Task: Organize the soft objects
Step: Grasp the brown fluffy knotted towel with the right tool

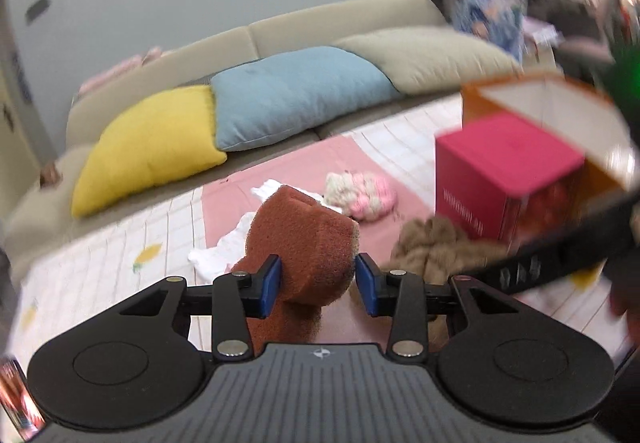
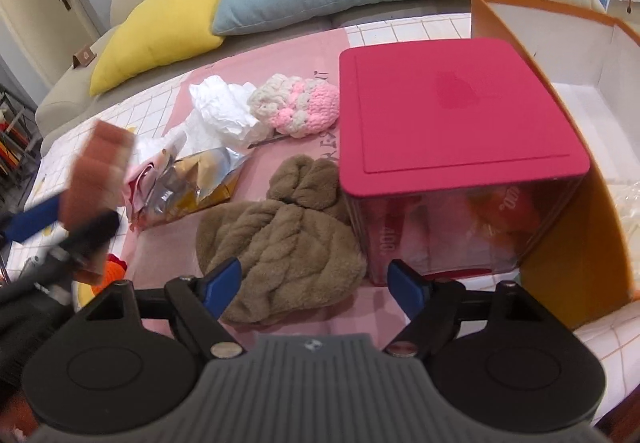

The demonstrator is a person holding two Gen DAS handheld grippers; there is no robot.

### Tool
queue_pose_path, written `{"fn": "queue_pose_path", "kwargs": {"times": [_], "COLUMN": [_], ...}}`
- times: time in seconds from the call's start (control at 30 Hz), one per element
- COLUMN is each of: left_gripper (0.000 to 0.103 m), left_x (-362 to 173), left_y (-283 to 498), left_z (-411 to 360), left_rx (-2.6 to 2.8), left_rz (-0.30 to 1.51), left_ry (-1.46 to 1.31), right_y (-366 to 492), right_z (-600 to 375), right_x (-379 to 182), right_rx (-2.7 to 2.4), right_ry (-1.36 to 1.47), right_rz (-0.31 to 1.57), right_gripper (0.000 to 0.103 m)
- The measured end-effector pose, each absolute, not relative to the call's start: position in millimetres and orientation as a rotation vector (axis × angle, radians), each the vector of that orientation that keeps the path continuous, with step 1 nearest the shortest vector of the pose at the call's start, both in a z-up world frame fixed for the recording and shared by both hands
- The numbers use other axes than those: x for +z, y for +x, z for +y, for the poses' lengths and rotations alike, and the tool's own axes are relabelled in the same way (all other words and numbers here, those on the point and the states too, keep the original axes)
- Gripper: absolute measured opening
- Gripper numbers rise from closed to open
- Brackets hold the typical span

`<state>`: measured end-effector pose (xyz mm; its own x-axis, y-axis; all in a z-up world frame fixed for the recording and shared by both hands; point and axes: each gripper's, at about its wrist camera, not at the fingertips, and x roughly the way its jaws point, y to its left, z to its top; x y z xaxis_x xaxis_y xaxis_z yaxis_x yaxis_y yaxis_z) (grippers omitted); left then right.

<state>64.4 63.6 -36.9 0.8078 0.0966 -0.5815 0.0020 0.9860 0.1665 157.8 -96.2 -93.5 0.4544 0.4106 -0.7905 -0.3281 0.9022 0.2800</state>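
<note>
- L gripper (image 1: 317,280): blue pads clamped on brown sponge (image 1: 308,239), lifted above the pink cloth (image 1: 240,199); motion blur.
- R gripper (image 2: 314,283): jaws wide apart, nothing held, hovering over tan fleece item (image 2: 280,239), which lies on the cloth, touching pink-lidded box (image 2: 452,111).
- Sponge: prob. light, squashy; mid-body pinch suits.
- Fleece: limp, bulky; grab a thick fold near centre.
- Pink/white yarn ball (image 2: 298,105): near box, untouched.

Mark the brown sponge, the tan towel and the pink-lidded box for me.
brown sponge (image 1: 308,239): left wrist view, its front face.
tan towel (image 2: 280,247): right wrist view, middle of the heap.
pink-lidded box (image 2: 452,111): right wrist view, lid centre.
</note>
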Motion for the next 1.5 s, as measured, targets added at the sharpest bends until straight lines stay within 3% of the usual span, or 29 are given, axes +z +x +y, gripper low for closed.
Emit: {"fn": "queue_pose_path", "kwargs": {"times": [0.2, 0.53, 0.7, 0.87, 0.97, 1.03, 1.13, 1.23, 1.5], "left_gripper": [0.046, 0.048, 0.050, 0.050, 0.038, 0.017, 0.004, 0.000, 0.002], "left_x": [-36, -60, -76, -95, -99, -98, -95, -89, -81], "left_y": [75, 75, 79, 84, 83, 82, 80, 76, 69], "left_z": [112, 111, 91, 91, 92, 92, 91, 92, 96], "left_rx": [0.023, 0.133, 0.175, 0.189, 0.181, 0.176, 0.176, 0.162, 0.150], "left_rz": [0.724, 0.811, 0.852, 0.940, 0.949, 0.945, 0.927, 0.893, 0.886], "left_ry": [-0.240, -0.183, -0.003, 0.004, -0.008, -0.001, 0.004, -0.016, -0.031], "right_y": [156, 169, 172, 170, 166, 164, 162, 157, 135], "right_z": [-85, -70, -63, -60, -58, -56, -58, -59, -66], "right_x": [-97, -119, -124, -127, -125, -124, -121, -112, -81], "right_rx": [0.491, 0.462, 0.463, 0.498, 0.530, 0.545, 0.563, 0.588, 0.658], "right_ry": [0.077, 0.097, 0.081, 0.060, 0.048, 0.035, 0.035, 0.006, -0.089], "right_rz": [1.018, 1.099, 1.096, 1.082, 1.071, 1.060, 1.043, 1.008, 0.904], "right_gripper": [0.079, 0.081, 0.078, 0.054, 0.042, 0.036, 0.028, 0.025, 0.025]}}
